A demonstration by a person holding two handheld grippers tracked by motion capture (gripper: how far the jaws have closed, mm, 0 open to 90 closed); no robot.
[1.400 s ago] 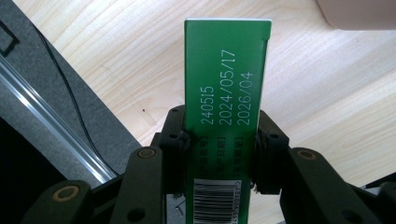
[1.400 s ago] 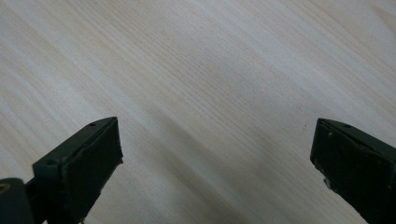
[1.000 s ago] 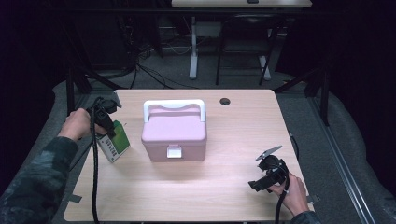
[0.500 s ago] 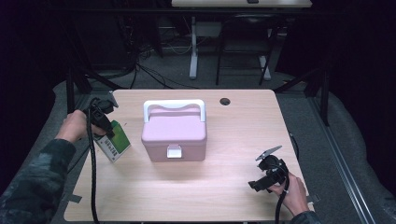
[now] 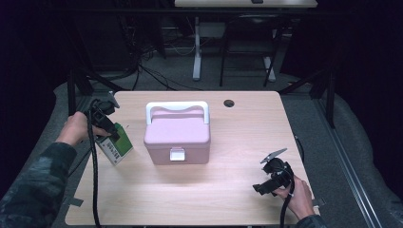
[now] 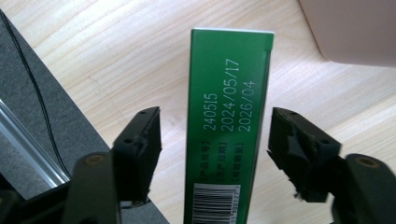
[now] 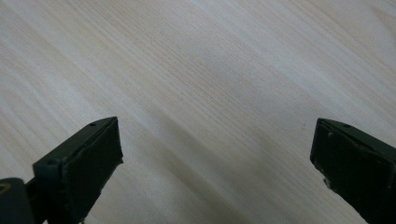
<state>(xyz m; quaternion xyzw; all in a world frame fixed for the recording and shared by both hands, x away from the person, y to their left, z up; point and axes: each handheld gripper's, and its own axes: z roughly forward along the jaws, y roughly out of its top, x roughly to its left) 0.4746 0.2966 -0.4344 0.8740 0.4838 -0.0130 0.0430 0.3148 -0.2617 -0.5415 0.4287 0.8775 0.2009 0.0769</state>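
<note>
A green box with a white barcode label rests on the wooden table, left of a pink carrying case. My left gripper straddles it. In the left gripper view the green box runs up between the jaws with a gap on each side, so my left gripper is open; its jaws have just been opening. A corner of the pink case shows at top right. My right gripper rests near the front right of the table; the right gripper is open over bare wood.
The pink case has a white handle and a white front latch. A round cable hole lies behind it. The table's left edge runs close beside the green box, with dark floor beyond.
Both hands, the green box and the pink case stay where they were. The high view is too coarse to show the jaws' spread changing.
</note>
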